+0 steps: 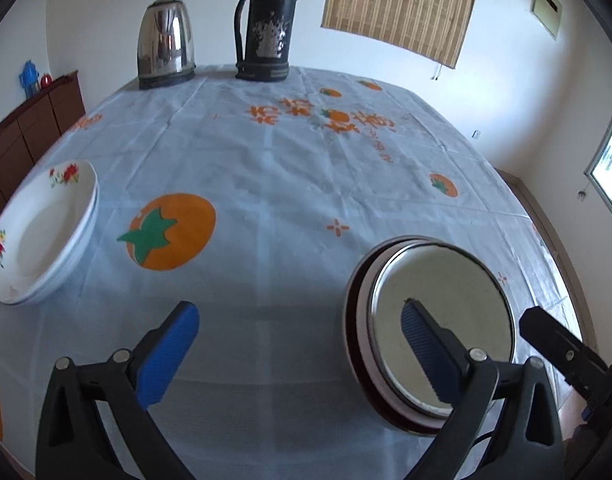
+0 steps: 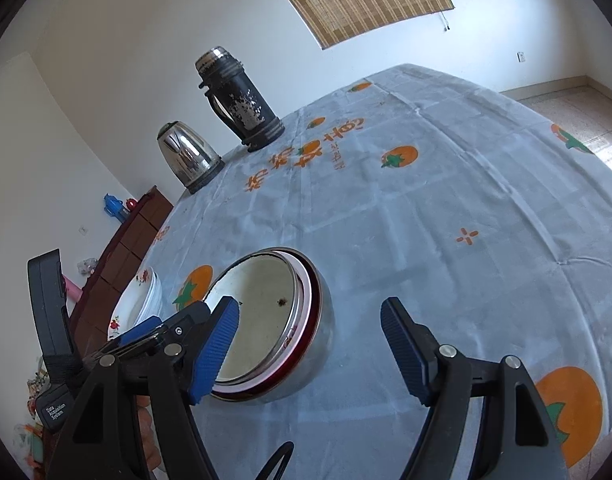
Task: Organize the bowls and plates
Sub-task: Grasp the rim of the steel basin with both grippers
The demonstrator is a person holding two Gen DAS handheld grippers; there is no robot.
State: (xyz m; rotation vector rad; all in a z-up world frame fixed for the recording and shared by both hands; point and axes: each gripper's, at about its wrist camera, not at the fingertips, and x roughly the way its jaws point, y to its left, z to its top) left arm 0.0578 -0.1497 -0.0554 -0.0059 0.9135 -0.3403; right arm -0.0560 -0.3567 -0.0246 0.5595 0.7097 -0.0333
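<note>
Two steel bowls [image 1: 438, 320] with a red band sit nested on the tablecloth, in the right part of the left wrist view. My left gripper [image 1: 301, 344] is open with nothing held; its right pad [image 1: 426, 356] shows in front of the bowls' inside. A stack of white plates [image 1: 41, 236] with red flowers lies at the far left. In the right wrist view the bowls [image 2: 265, 320] lie just past my open right gripper [image 2: 310, 348], whose left pad [image 2: 215, 352] overlaps their near rim. The plates [image 2: 141, 304] sit beyond, partly hidden by the left gripper's fingers [image 2: 143, 329].
A steel kettle [image 1: 165, 44] and a dark thermos [image 1: 265, 24] stand at the table's far edge. A brown cabinet [image 1: 25, 132] lines the wall to the left. The blue cloth with orange fruit prints [image 1: 173, 232] covers the table; its right edge [image 1: 546, 264] drops to the floor.
</note>
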